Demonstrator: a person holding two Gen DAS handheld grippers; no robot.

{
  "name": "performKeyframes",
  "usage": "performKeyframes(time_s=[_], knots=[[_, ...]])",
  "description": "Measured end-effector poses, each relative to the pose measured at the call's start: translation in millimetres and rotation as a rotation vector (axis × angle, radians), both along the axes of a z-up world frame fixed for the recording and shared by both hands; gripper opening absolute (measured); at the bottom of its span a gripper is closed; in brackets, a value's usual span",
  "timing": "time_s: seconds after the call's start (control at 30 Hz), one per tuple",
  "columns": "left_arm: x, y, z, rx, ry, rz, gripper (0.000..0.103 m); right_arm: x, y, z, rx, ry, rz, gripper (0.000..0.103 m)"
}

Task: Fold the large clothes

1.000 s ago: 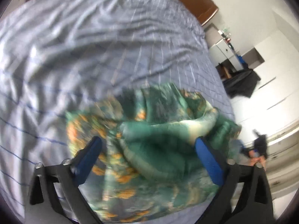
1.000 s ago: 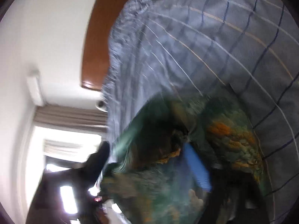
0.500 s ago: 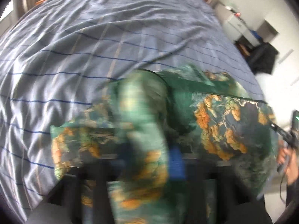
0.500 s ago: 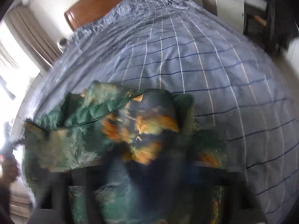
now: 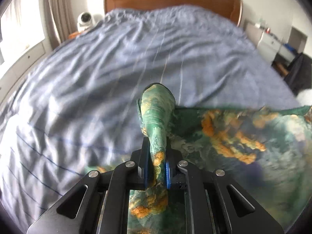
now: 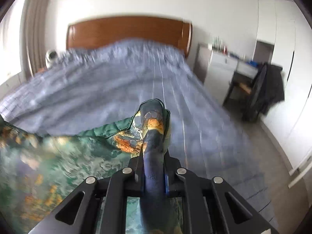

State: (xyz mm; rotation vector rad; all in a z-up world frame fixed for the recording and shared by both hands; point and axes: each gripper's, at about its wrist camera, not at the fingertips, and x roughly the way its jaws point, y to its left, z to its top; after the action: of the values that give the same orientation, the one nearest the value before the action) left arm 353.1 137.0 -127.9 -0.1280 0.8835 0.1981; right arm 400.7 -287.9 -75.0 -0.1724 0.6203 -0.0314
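A: What does the garment (image 5: 234, 136) look like?

B: Thin, glossy cloth printed in deep green with orange and cream patches and some dark blue. Its printed detail is blurred.

A: Where is it?

B: Over the near end of the bed (image 5: 97, 78), above the blue-grey checked cover. In the left wrist view it spreads from the centre toward four o'clock; in the right wrist view (image 6: 48, 156) it runs toward eight o'clock.

A: And the grippers?

B: The left gripper (image 5: 157, 156) is clamped on a bunched fold, which sticks out past the jaws toward twelve o'clock like a rounded tongue. The right gripper (image 6: 153, 154) is likewise pinched tight on a fold, darker blue there, with its tip also pointing to twelve.

A: Anything behind?

B: A brown wooden headboard (image 6: 126, 31) at twelve o'clock.
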Motion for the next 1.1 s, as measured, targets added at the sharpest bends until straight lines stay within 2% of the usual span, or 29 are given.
performKeyframes(time_s=[0.07,0.13,0.17,0.27,0.4,0.77,1.1], knots=[[-6,-7,-20,0.043,-0.02,-0.005,0.013,10,-7,-44,-0.005,0.085,-0.022,0.013],[-12,-13,-29,0.067,-0.06,-0.006,0.014,13,-9,-70,0.029,0.114,-0.024,0.013],[-15,-12,-29,0.064,-0.074,-0.005,0.015,13,-10,-78,0.039,0.116,-0.028,0.014],[-20,2,-36,-0.014,-0.103,0.004,0.018,19,-20,-90,0.1,0.125,-0.036,0.016],[-21,0,-40,-0.023,-0.117,0.001,0.019,27,-32,-98,0.176,0.124,-0.035,0.018],[-18,3,-44,-0.075,-0.138,-0.002,0.022,32,-34,-109,0.229,0.135,-0.021,0.02],[-18,4,-44,-0.072,-0.139,-0.002,0.023,33,-43,-111,0.28,0.138,-0.01,0.02]])
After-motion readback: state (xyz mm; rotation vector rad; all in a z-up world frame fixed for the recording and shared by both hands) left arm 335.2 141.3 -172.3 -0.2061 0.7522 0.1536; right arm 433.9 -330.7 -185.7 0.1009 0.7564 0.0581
